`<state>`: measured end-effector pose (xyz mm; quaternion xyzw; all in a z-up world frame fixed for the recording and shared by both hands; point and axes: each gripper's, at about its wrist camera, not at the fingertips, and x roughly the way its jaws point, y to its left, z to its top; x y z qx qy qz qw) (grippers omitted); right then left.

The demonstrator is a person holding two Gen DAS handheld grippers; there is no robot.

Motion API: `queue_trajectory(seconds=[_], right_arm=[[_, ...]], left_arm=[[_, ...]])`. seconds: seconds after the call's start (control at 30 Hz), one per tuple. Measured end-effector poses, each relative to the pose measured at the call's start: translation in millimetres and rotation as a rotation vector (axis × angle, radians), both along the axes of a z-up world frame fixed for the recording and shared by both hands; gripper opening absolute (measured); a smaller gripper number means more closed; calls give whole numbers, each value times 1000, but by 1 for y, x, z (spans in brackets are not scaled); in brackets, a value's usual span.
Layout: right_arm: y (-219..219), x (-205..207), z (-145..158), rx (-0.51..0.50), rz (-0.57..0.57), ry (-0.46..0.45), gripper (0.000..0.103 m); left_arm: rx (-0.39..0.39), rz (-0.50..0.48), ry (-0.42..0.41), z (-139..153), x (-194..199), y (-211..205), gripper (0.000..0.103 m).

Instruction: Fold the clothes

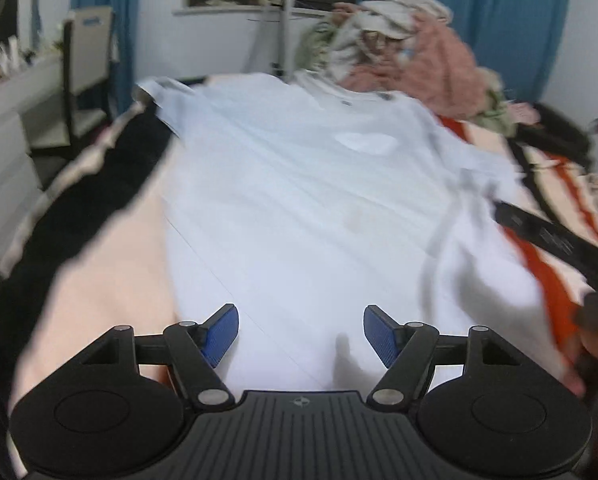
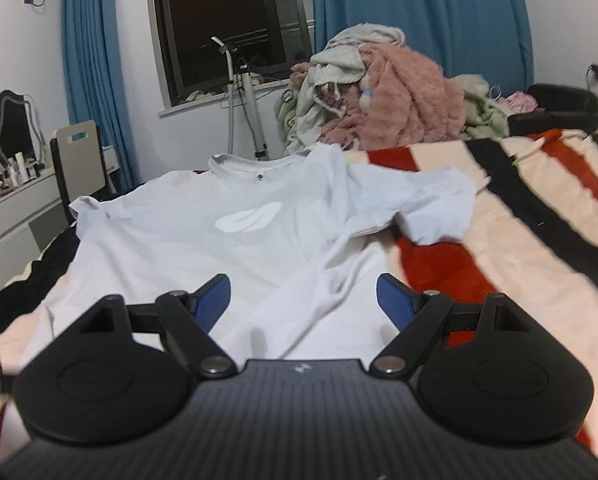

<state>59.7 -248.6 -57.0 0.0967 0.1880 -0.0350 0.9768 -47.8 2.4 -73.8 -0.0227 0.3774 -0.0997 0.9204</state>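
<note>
A pale blue T-shirt (image 1: pixel 299 200) with a white logo on its chest lies spread face up on the striped blanket, collar away from me. It also shows in the right wrist view (image 2: pixel 203 240), its right sleeve stretched out sideways. My left gripper (image 1: pixel 301 334) is open and empty over the shirt's bottom hem. My right gripper (image 2: pixel 303 304) is open and empty over the hem's right part, where the cloth is wrinkled. The right gripper's black body (image 1: pixel 559 240) shows at the right edge of the left wrist view.
A pile of pink and beige clothes (image 2: pixel 379 96) sits at the far end of the bed. The red, black and cream striped blanket (image 2: pixel 519 220) covers the bed. A garment steamer stand (image 2: pixel 251 112), a chair (image 2: pixel 79 160) and a white desk (image 2: pixel 11 208) stand at the left.
</note>
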Motion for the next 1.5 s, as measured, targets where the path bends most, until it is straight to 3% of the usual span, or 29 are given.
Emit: queue_trajectory(seconds=[0.1,0.43,0.47,0.5,0.57,0.7,0.83,0.93,1.07,1.13,1.2,1.23,1.5], right_arm=[[-5,-9,6,-17,-25,0,81],[-3,-26,18,-17,-37,-20,81],[-2,-27,18,-15,-35,-20,81],[-2,-28,18,-10,-34,-18,81],[-1,-28,16,-1,-32,-8,81],[-2,-30,15,16,-36,6,81],[-4,-38,20,36,-40,-19,81],[-4,-38,23,53,-29,-26,81],[3,-36,24,40,-7,-27,81],[5,-36,25,29,3,-31,81],[5,-39,27,21,5,-38,81],[5,-41,28,18,6,-43,81],[7,-46,39,24,25,-79,81]], left_arm=[[-4,-32,57,-16,-13,-10,63],[43,-125,91,-29,-24,-33,58],[47,-122,88,-29,-24,-32,49],[51,-119,85,-28,-23,-31,30],[25,-99,86,-26,-15,-20,13],[-119,16,77,-3,-10,25,10],[-106,198,47,32,-34,73,10],[-120,370,155,39,-46,111,10],[-100,478,256,33,-52,133,6],[-64,459,231,39,-54,129,14],[-39,441,203,44,-55,125,46],[-29,425,192,46,-55,121,52],[49,238,-40,72,-17,64,79]])
